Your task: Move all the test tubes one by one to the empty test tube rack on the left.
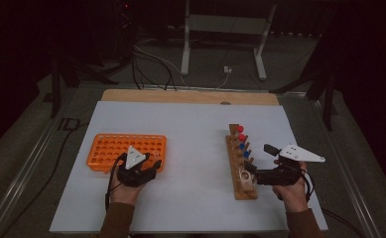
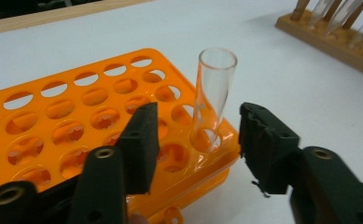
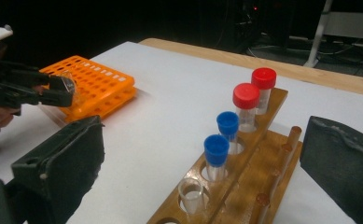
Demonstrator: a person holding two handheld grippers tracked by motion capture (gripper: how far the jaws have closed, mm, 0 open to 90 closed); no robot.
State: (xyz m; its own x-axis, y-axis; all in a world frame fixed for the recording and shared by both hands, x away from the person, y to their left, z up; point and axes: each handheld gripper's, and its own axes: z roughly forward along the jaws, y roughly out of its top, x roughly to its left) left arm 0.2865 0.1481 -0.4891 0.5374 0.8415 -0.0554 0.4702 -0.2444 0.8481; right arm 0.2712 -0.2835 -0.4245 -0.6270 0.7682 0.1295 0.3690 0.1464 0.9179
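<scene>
- Left gripper [image 2: 195,140]: jaws open either side of a clear tube [image 2: 212,93] standing in the orange rack [image 2: 53,121], not touching it.
- Right gripper [image 3: 202,163]: jaws wide open near the wooden rack [image 3: 244,182], well right of the orange rack.

a lab: test-tube racks [image 1: 126,149], dangling cables [image 1: 151,67].

Bare white tabletop [image 1: 195,148] lies open between the orange perforated plastic rack [image 1: 111,147] and the wooden tube rack [image 1: 240,166]; capped tubes [image 3: 246,106] obstruct overhead passage there.
</scene>
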